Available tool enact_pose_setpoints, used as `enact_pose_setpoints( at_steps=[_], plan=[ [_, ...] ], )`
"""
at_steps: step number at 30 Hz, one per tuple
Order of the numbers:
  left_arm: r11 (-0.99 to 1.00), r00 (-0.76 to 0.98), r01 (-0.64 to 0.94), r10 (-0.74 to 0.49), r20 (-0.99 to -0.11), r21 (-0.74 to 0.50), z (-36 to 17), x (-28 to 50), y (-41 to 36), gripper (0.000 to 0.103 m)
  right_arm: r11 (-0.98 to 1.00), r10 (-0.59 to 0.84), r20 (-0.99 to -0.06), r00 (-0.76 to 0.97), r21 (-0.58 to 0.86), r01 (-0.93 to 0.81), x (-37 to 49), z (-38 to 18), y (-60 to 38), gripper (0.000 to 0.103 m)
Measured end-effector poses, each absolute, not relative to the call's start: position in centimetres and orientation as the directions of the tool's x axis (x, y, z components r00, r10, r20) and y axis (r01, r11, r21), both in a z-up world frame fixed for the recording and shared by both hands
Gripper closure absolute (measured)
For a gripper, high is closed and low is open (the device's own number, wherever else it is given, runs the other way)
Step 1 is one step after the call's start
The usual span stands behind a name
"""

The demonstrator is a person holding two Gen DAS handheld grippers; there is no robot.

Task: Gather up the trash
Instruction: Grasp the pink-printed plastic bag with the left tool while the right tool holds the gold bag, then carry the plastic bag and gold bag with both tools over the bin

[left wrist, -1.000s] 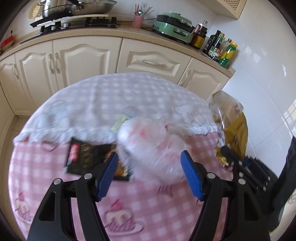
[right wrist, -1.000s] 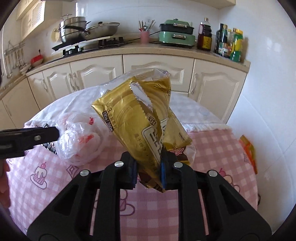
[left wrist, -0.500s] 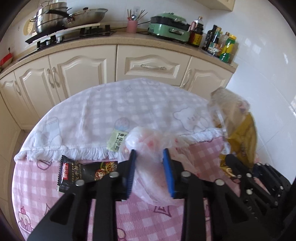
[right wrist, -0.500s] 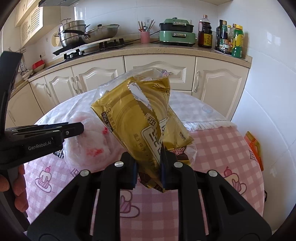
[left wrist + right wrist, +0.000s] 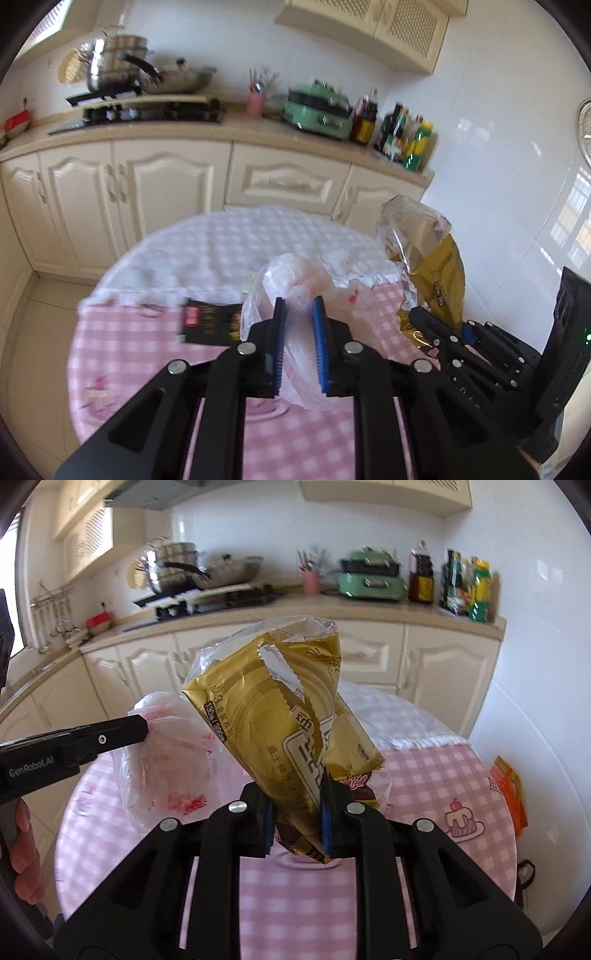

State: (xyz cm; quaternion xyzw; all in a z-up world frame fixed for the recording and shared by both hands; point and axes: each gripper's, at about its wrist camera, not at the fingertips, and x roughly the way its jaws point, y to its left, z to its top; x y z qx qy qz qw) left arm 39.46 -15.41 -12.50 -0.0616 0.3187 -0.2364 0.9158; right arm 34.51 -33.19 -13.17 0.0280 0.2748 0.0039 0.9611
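Note:
My left gripper (image 5: 298,312) is shut on a thin white plastic bag (image 5: 295,280) with red print and holds it lifted above the round table (image 5: 147,339). The bag also shows in the right wrist view (image 5: 166,760), held by the left gripper (image 5: 142,729). My right gripper (image 5: 296,821) is shut on a torn gold wrapper bundle (image 5: 273,716) with clear plastic, held upright above the table; it shows at the right of the left wrist view (image 5: 432,266). A black snack wrapper (image 5: 210,321) lies flat on the table, left of the white bag.
A small pale packet (image 5: 251,282) lies behind the white bag. A white checked cloth (image 5: 240,251) covers the table's far half. Cream cabinets (image 5: 166,199) and a counter with stove, pots and bottles stand behind. An orange wrapper (image 5: 511,794) lies on the floor to the right.
My left gripper closed on the white plastic bag and lifted it off the table. My right gripper kept hold of the gold wrapper bundle and rose slightly.

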Motion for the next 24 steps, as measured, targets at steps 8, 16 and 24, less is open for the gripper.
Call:
enact_pose_setpoints(
  at_steps=[8,16,24],
  plan=[
    [0.921,0.79,0.294,-0.384,-0.478,-0.254,-10.0,33.2,-3.4,0.09,0.973,0.226,-0.482,0.846,0.079,-0.215,31.8,-9.7,-22.0,0.084],
    [0.969,0.846,0.055,-0.173,-0.504,-0.241,-12.5,29.2,10.3,0.09,0.885,0.436,-0.535,0.724,0.107,-0.454,31.8,-11.4,-7.7,0.084],
    [0.952,0.775,-0.202,0.012,-0.632,-0.229,-20.3,29.0,21.0,0.09,0.79,0.528,-0.687,0.5,0.18,-0.586,34.3,-19.7,4.8,0.084]
  ],
)
